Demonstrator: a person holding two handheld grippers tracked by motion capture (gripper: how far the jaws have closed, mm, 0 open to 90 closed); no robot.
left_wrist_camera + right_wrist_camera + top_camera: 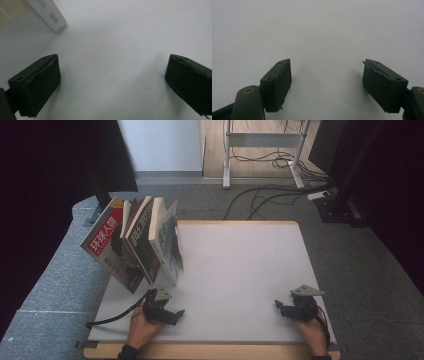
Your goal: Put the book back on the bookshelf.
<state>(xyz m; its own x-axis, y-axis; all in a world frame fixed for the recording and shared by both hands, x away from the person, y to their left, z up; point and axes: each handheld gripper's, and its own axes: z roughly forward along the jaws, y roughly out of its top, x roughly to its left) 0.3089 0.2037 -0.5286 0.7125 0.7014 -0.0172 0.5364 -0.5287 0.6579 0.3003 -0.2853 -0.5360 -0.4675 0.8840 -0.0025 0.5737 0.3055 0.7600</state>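
High view shows the books (142, 242) leaning in a row at the far left corner of the counter (240, 270), just beyond my left gripper (172, 312), which rests low near the front edge with nothing held. The left gripper view catches only a white book corner (51, 15) cut off at the top left, my jaws spread wide over bare surface. My right gripper (281, 306) sits well apart at the front right, jaws parted and empty; most book titles are too small to read.
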